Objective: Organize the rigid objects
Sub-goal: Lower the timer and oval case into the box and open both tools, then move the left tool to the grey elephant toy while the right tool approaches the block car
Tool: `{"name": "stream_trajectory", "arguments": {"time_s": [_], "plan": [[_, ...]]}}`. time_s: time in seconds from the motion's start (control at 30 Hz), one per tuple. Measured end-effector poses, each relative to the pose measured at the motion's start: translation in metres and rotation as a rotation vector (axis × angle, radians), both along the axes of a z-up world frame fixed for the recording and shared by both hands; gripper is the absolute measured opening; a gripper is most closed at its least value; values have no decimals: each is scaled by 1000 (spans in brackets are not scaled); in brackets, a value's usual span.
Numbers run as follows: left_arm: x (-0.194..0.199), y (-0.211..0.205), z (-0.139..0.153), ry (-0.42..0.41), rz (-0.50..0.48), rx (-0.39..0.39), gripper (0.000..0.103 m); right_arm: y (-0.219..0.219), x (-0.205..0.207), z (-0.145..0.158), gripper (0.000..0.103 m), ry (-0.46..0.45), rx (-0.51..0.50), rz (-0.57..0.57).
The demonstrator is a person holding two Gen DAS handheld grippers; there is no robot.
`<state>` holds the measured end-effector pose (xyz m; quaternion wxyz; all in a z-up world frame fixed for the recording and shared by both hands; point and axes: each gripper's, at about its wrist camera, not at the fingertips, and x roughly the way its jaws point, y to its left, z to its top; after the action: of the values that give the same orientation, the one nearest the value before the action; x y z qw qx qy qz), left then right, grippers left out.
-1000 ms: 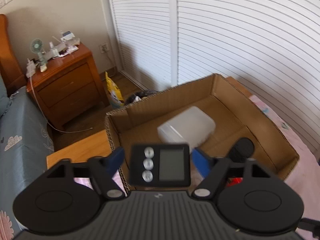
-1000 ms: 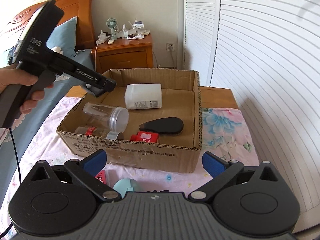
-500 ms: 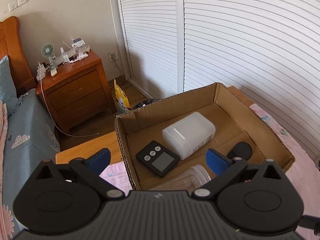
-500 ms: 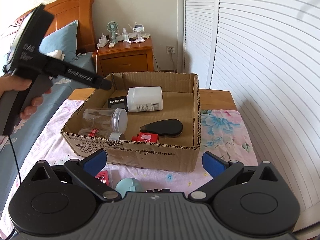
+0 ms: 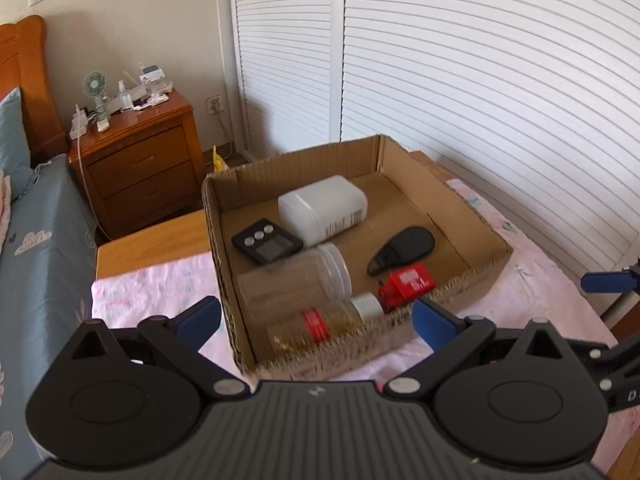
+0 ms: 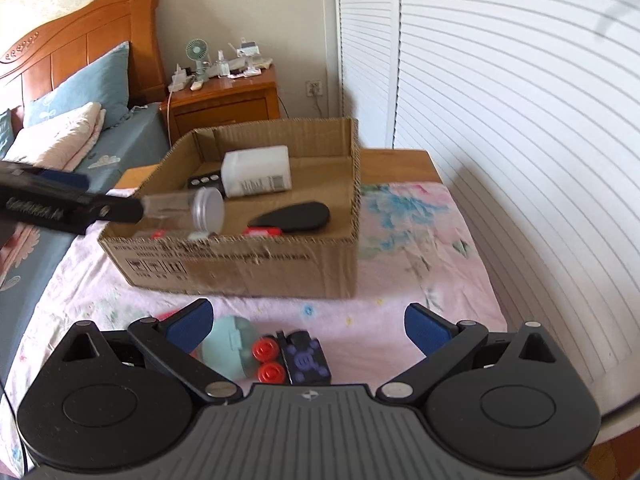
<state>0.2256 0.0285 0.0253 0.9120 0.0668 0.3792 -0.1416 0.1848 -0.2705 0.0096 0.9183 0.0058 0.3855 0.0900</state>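
Note:
An open cardboard box [image 5: 472, 216] [image 6: 240, 264] stands on the pink cloth. In it lie a black digital timer [image 5: 266, 241], a white plastic container [image 5: 322, 209], a clear jar [image 5: 294, 282], a small bottle with a red label [image 5: 320, 320], a black oval case [image 5: 402, 250] and a red block [image 5: 406, 285]. My left gripper [image 5: 316, 320] is open and empty above the box's near edge. My right gripper [image 6: 306, 322] is open and empty over a pale green ball [image 6: 230, 346], a toy with red wheels [image 6: 268, 360] and a dark blue block [image 6: 306, 358] in front of the box.
A wooden nightstand [image 5: 140, 160] with a small fan and clutter stands behind the box. A bed with a blue sheet [image 5: 36, 248] is on the left. White louvered doors [image 6: 500, 120] run along the right. The left gripper's body [image 6: 60, 208] reaches in from the left.
My left gripper let go of the black timer, which now lies in the box, then opened and drew back. My right gripper dropped lower toward the toys in front of the box.

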Motion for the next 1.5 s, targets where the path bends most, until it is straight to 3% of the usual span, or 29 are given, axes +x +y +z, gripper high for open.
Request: {"name": "stream_trajectory", "arguments": {"time_s": [0.2, 0.4, 0.7, 0.83, 1.07, 1.27, 1.5], "plan": [[-29, -9, -25, 25, 92, -20, 101, -10, -8, -14, 103, 10, 78, 5], [-36, -20, -49, 37, 184, 35, 101, -8, -11, -26, 103, 30, 52, 9], [-36, -20, -78, 114, 247, 13, 101, -10, -15, -32, 103, 49, 79, 30], [-49, -15, -80, 119, 246, -21, 101, -11, -14, -37, 103, 63, 68, 44], [-79, -11, -76, 148, 188, -62, 101, -6, -15, -57, 103, 83, -79, 90], [-98, -11, -74, 141, 155, -42, 101, -2, -13, -82, 103, 137, -152, 123], [-101, -6, -90, 180, 158, -89, 101, -5, -19, -86, 103, 102, -130, 120]]}}
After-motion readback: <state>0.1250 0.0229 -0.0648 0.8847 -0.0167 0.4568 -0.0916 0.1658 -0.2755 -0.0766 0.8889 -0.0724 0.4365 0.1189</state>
